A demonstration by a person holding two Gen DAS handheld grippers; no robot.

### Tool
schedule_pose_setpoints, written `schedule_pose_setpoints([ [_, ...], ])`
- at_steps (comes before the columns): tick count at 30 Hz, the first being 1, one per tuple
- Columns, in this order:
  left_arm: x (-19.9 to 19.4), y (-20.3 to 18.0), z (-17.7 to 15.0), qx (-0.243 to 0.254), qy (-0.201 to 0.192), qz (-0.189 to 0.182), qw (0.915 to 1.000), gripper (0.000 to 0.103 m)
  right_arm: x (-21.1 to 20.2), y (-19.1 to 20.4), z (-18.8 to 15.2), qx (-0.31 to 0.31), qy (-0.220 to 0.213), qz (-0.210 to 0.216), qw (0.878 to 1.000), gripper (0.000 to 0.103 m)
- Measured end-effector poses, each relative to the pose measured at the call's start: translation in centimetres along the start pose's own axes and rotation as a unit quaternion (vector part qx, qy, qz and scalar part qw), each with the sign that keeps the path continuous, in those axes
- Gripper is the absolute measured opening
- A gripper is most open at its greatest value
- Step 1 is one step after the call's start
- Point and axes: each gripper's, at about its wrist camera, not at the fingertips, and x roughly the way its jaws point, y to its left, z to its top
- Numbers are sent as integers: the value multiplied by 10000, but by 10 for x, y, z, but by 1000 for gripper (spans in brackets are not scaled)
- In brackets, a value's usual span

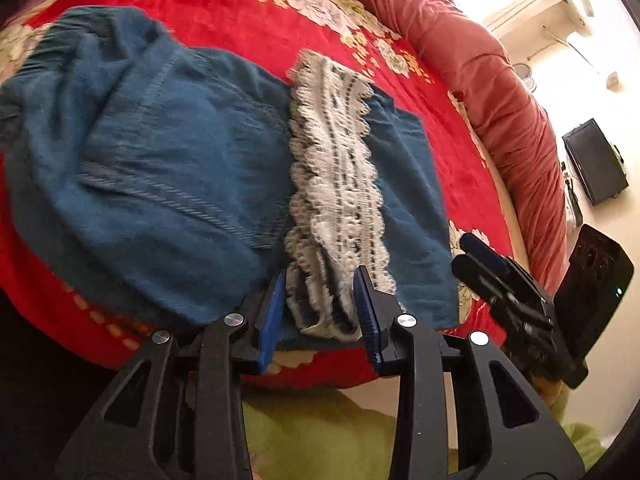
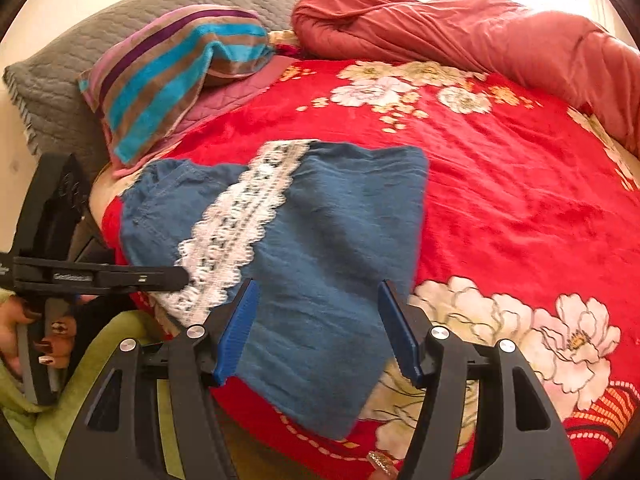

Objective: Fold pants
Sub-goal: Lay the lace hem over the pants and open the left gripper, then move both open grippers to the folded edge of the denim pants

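Where the red floral plush blanket [image 2: 500,200] covers the bed, blue pants [image 1: 168,168] lie folded near its front edge.
Pink quilt [image 2: 460,28] bunched along far side; striped towel [image 2: 168,80] on grey pillow [image 2: 72,80]. Left gripper [image 1: 320,312]: blue-padded fingers partly spread around the white lace trim [image 1: 336,184], contact unclear. Right gripper [image 2: 316,328]: fingers wide apart over soft, wrinkled blue cloth, gripping nothing.
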Motion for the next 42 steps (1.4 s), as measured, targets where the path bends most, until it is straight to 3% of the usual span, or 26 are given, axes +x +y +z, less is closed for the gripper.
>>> schedule_pose_setpoints([
  [1, 4, -1, 0, 39, 24, 55, 10000, 15, 3, 2, 0, -25, 41, 22, 10000, 60],
  [4, 6, -3, -3, 196, 55, 134, 9997, 9, 17, 5, -3, -121, 247, -62, 9996, 59],
  [6, -3, -6, -5, 331, -12, 178, 9993, 7, 22, 3, -8, -125, 440, -219, 9987, 53],
  [10, -15, -11, -13, 689, -130, 518, 9962, 6, 13, 0, -15, -126, 463, -331, 9983, 52],
  [17, -8, 8, -10, 360, 35, 246, 9990, 10, 20, -1, -25, -106, 538, -357, 9979, 54],
  [21, -33, -8, -12, 720, -406, 559, 9950, 16, -1, -12, -16, 238, 239, -14, 9994, 57],
  [23, -46, -22, -9, 958, -707, 753, 9900, 16, -9, -18, -11, 338, 55, -29, 9994, 59],
  [27, -50, -50, 0, 1424, -906, 911, 9814, 16, -16, -32, 10, 461, -158, -133, 9987, 59],
  [31, -23, -67, 6, 1825, -709, 1006, 9755, 15, -17, -31, 40, 226, -404, -158, 9988, 59],
  [35, 28, -47, 2, 1794, -129, 1303, 9750, 14, 2, -19, 66, -216, -338, -180, 9990, 53],
  [42, 21, -42, -4, 1780, -249, 1200, 9764, 15, 66, -3, 83, -678, 180, -308, 9971, 47],
])
